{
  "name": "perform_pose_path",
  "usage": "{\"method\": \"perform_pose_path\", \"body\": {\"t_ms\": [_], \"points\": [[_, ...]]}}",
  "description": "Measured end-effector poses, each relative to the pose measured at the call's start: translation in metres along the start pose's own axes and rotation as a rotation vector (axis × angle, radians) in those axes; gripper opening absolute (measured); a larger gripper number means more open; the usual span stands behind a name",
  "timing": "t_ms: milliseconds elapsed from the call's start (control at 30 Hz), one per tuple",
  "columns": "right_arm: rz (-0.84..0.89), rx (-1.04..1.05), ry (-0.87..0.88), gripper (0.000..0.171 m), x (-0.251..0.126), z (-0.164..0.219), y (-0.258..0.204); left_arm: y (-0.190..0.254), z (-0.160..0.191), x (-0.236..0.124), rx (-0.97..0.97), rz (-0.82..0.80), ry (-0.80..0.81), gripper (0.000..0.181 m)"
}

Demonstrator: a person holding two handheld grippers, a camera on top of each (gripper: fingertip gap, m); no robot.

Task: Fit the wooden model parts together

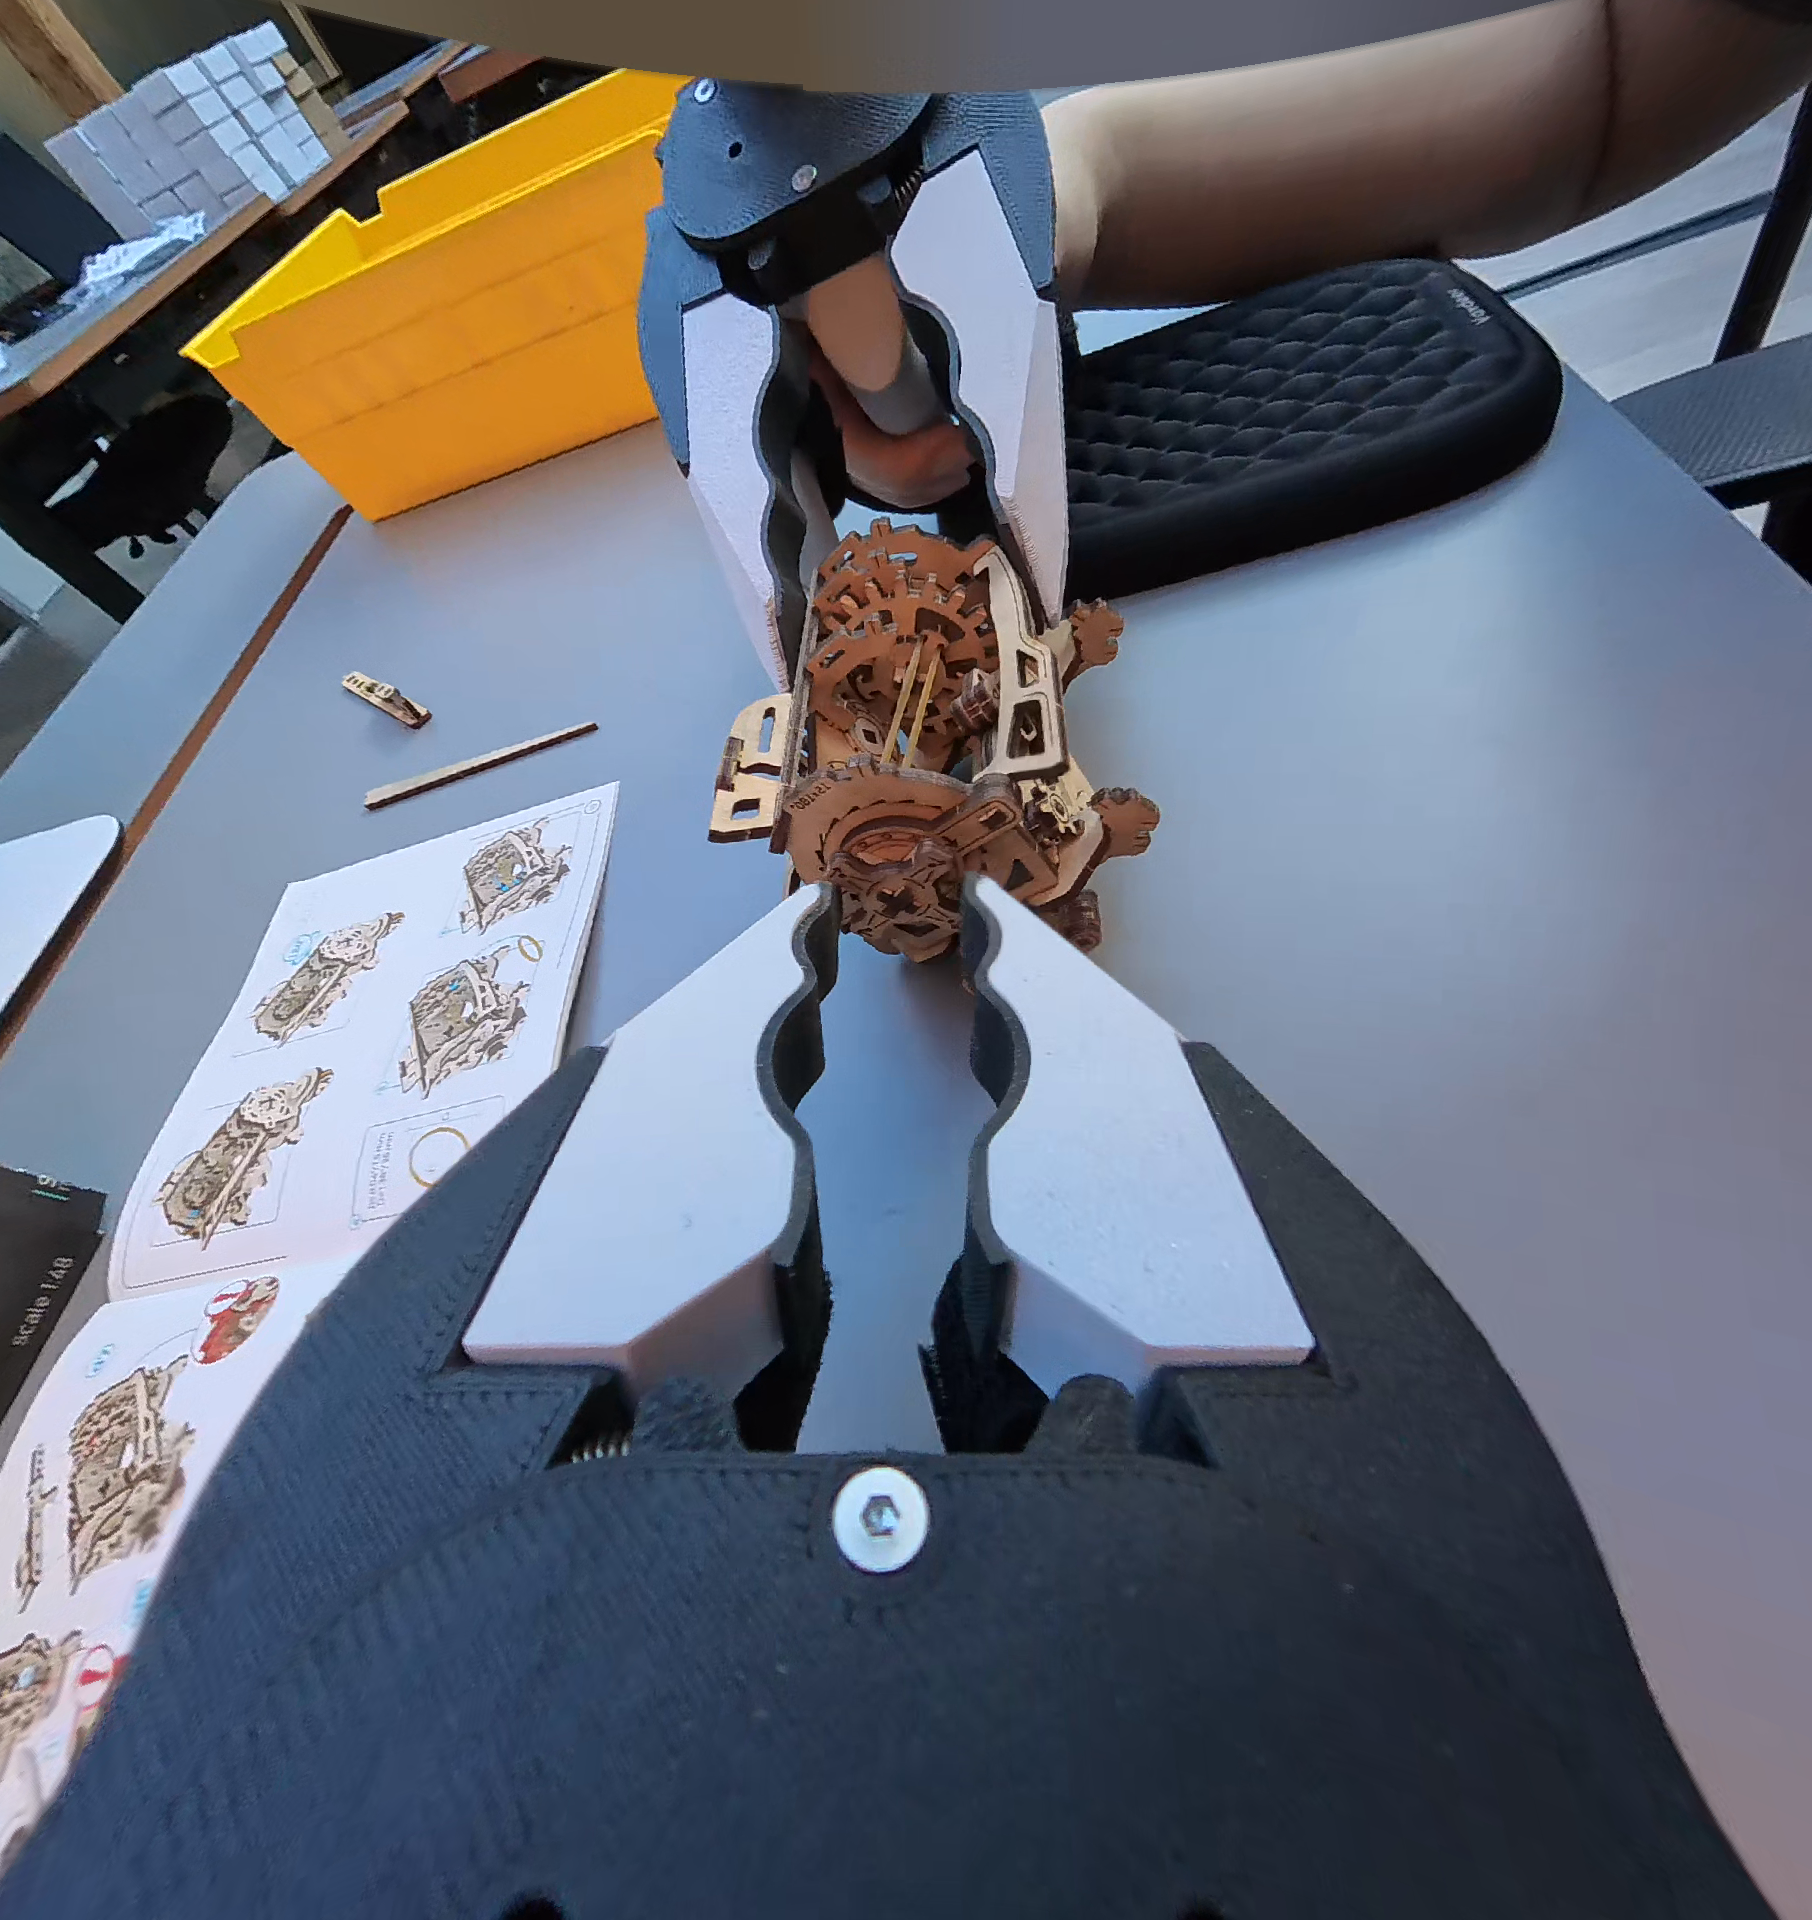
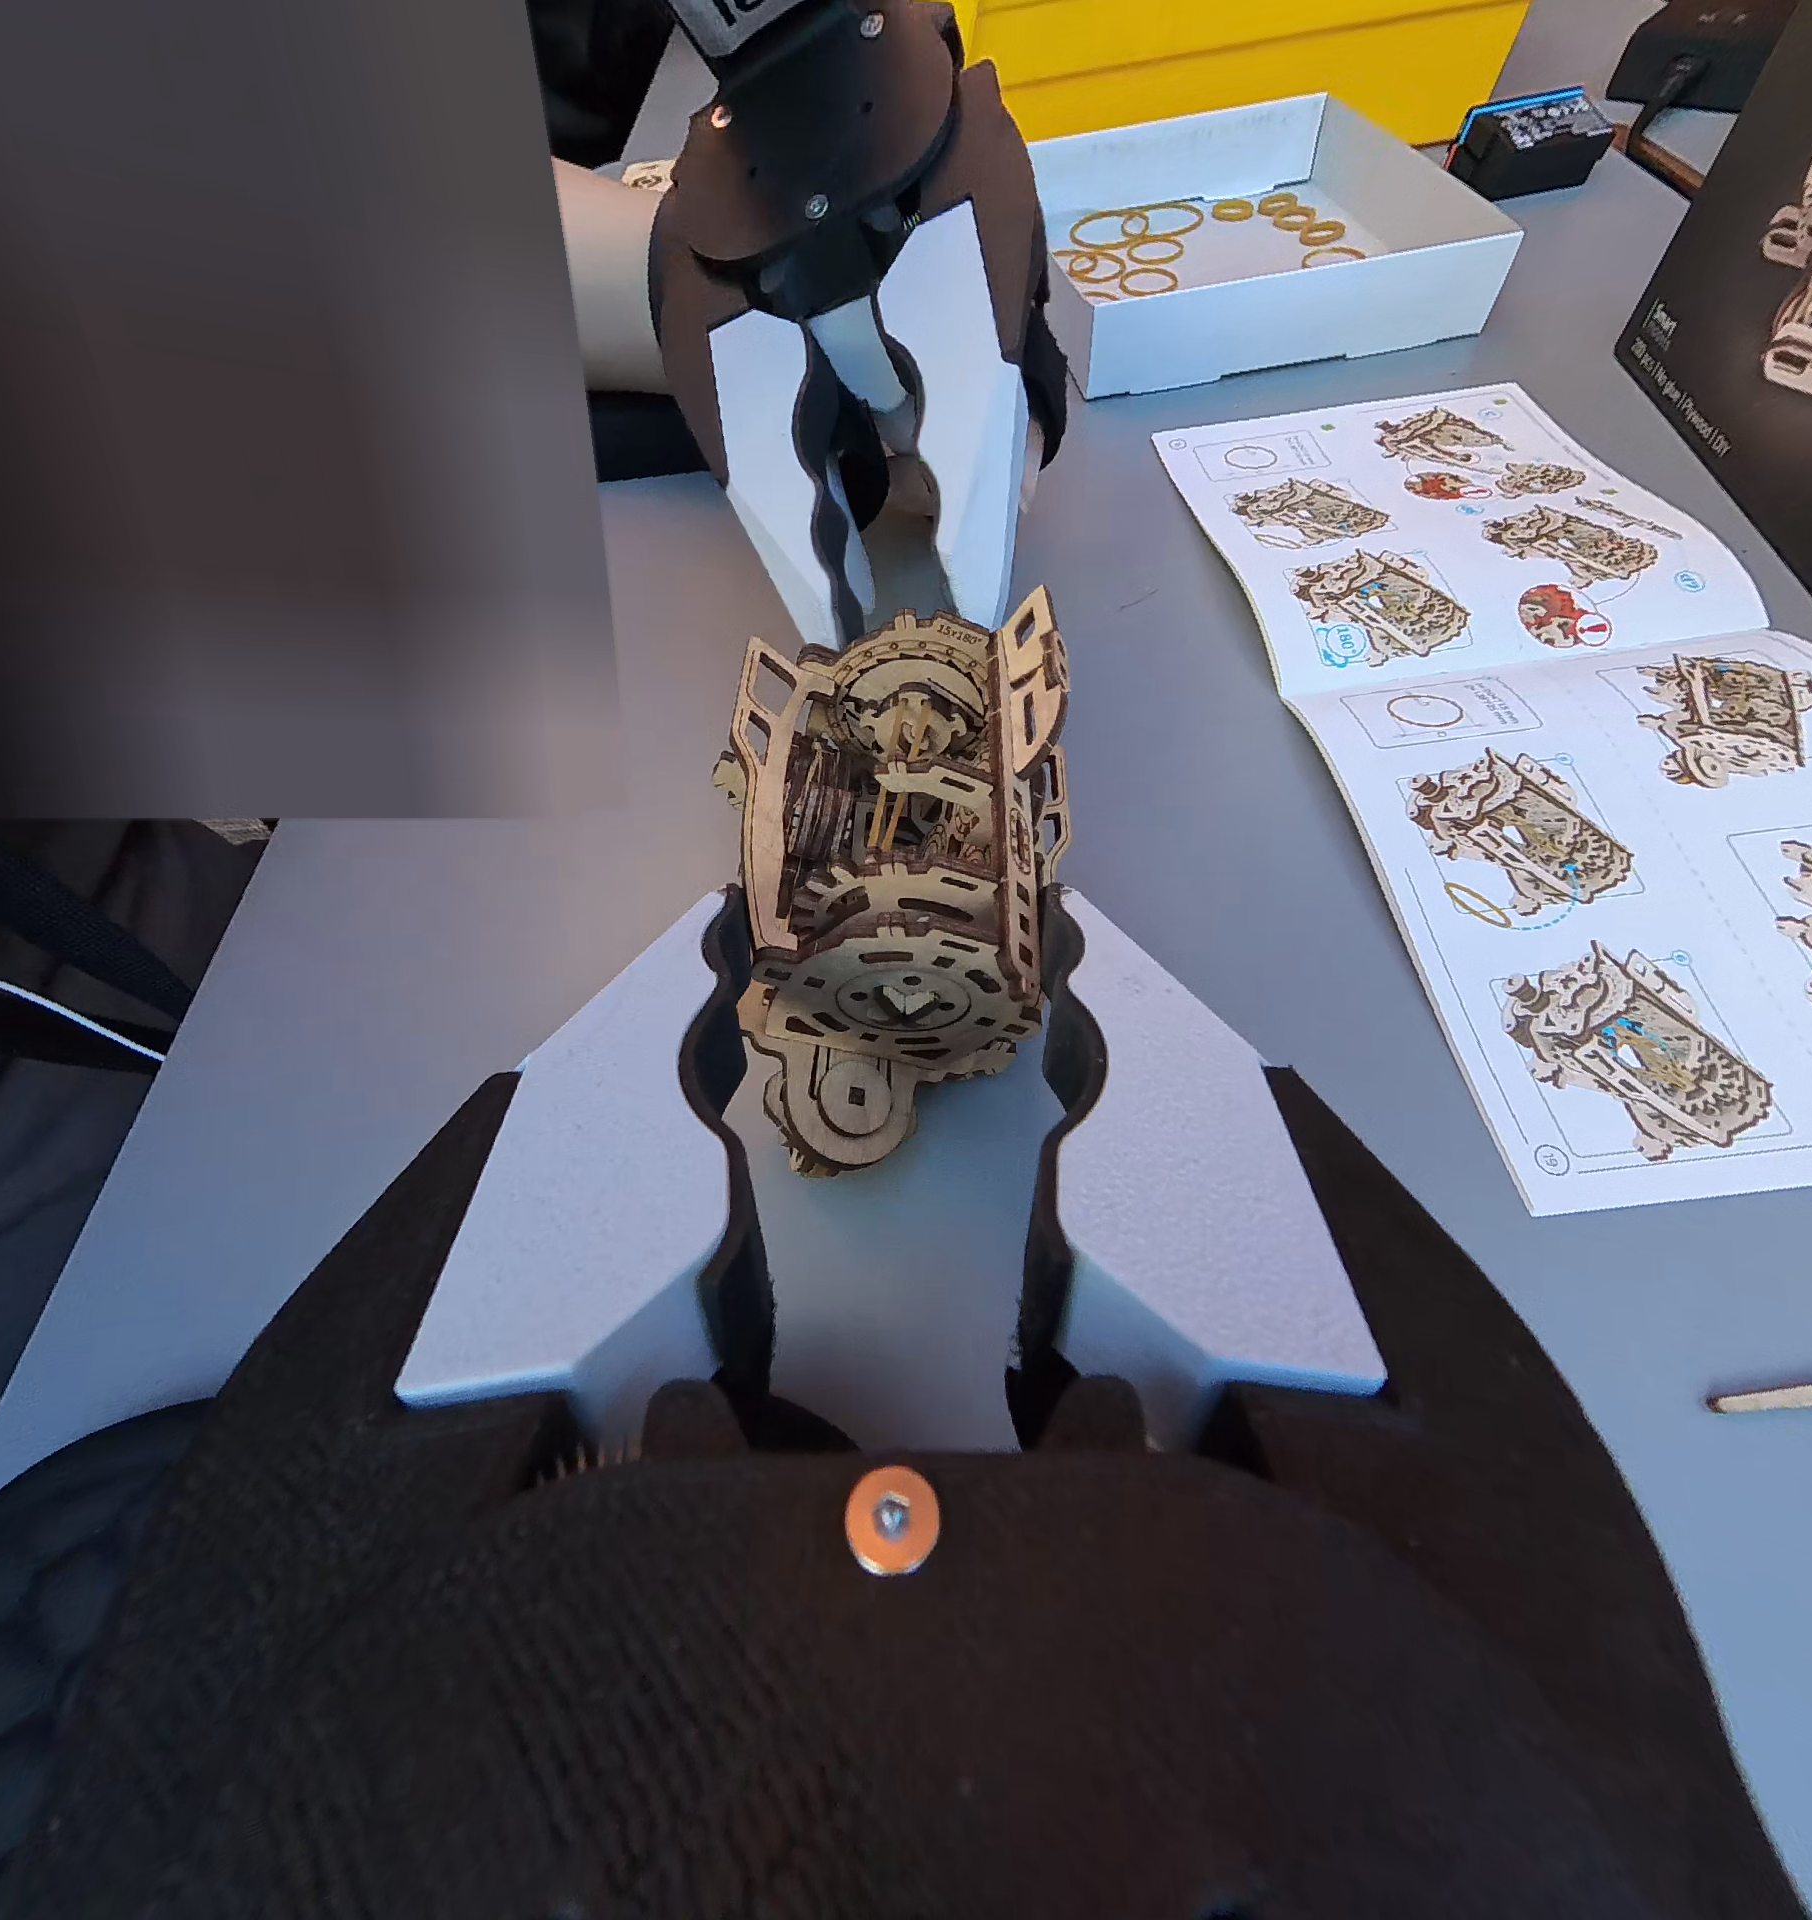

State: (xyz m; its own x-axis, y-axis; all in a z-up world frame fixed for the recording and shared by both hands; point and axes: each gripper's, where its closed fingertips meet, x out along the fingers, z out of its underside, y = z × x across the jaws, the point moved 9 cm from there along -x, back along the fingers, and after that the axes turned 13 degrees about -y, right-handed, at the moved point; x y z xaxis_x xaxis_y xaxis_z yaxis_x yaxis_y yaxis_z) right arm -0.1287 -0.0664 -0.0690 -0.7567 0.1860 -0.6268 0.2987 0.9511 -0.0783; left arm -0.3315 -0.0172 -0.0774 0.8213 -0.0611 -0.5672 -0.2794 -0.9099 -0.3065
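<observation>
A partly built wooden gear model (image 1: 923, 769) rests on the grey table (image 1: 1401, 935), its gears and a rubber band showing between side frames. My left gripper (image 1: 897, 899) has its tips on either side of the model's near round end hub and looks shut on it. My right gripper (image 2: 891, 920) is shut on the model (image 2: 891, 831), one finger against each side frame. It faces the left gripper from the far end in the left wrist view (image 1: 917, 623). The left gripper shows beyond the model in the right wrist view (image 2: 912, 618).
An open instruction booklet (image 1: 382, 1039) lies to the left, with a thin wooden strip (image 1: 481, 764) and a small wooden part (image 1: 388, 698) beyond it. A yellow bin (image 1: 445, 312) and a black padded rest (image 1: 1297, 416) stand behind. A white tray of rubber bands (image 2: 1286, 239) and a dark kit box (image 2: 1764, 312) are near. My hands' fingertips stand some 6 centimetres from each other.
</observation>
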Motion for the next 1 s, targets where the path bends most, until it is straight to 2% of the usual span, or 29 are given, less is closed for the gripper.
{"method": "perform_pose_path", "body": {"t_ms": [300, 500, 567, 733, 833, 900, 1000], "points": [[-0.086, 0.074, -0.001, 0.055, 0.001, 0.001, 0.009, 0.003, 0.0, -0.001, 0.138, -0.094, -0.012, 0.018], [-0.115, 0.094, 0.003, 0.061, 0.002, 0.002, 0.016, 0.007, 0.0, 0.0, 0.263, -0.198, -0.038, 0.018], [-0.136, 0.113, 0.018, 0.061, 0.0, 0.002, 0.019, 0.006, -0.001, 0.0, 0.247, -0.209, -0.047, 0.018], [0.039, -0.07, 0.04, 0.076, -0.002, -0.007, 0.006, 0.002, -0.001, 0.002, 0.152, -0.165, -0.042, 0.014], [0.162, -0.159, -0.07, 0.08, 0.003, -0.013, -0.003, 0.0, -0.001, 0.003, 0.104, -0.128, -0.031, 0.014], [0.202, -0.179, -0.167, 0.08, 0.01, -0.012, -0.006, -0.001, -0.001, 0.003, 0.095, -0.125, -0.032, 0.02], [0.23, -0.193, -0.212, 0.072, 0.017, -0.013, -0.006, -0.002, 0.001, 0.006, 0.078, -0.079, -0.049, 0.034]]}}
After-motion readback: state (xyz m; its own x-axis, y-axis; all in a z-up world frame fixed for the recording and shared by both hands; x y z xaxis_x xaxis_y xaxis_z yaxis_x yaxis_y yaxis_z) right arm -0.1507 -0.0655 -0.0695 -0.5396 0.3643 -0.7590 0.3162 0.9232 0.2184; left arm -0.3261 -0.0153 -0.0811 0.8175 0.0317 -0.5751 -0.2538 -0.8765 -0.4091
